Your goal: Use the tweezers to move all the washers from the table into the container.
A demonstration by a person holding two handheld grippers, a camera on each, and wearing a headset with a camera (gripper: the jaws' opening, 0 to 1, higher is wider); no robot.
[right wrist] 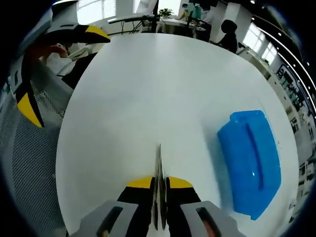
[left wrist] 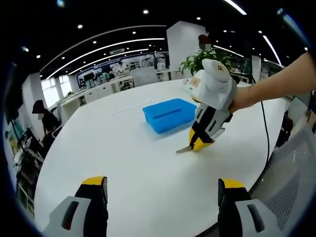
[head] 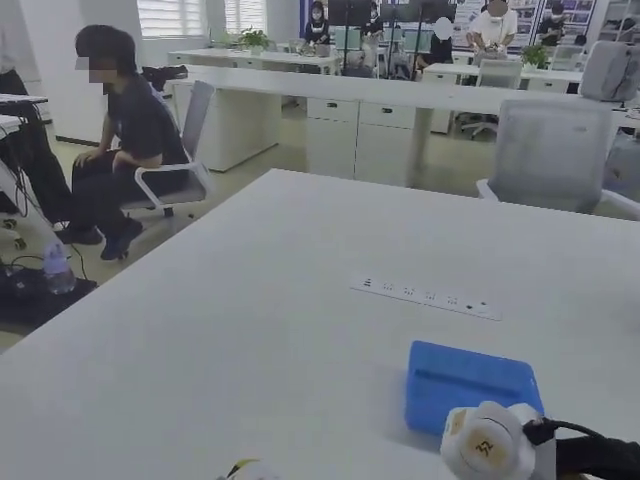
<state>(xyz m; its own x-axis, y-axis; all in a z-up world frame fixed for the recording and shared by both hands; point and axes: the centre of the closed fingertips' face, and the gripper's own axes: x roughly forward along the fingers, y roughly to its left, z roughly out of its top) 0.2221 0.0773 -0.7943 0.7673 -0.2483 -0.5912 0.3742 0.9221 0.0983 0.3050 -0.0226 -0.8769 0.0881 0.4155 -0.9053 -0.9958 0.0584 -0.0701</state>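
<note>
My right gripper (right wrist: 159,183) is shut on thin metal tweezers (right wrist: 159,158), whose tips point out over the bare white table (right wrist: 148,89). The left gripper view has this right gripper (left wrist: 200,143) held low over the table with the tweezers (left wrist: 184,149) sticking out toward the left. A blue container (right wrist: 249,160) lies just to the right of the tweezers; it also appears as the blue container (left wrist: 170,114) and the blue container (head: 470,385). My left gripper (left wrist: 162,187) is open with nothing between its jaws. I see no washers on the table.
A white gripper housing (head: 488,447) sits in front of the container at the bottom of the head view. A power strip (head: 425,297) is set into the table beyond it. A person (head: 125,140) sits on a chair at the far left, and a mesh chair (head: 555,155) stands behind the table.
</note>
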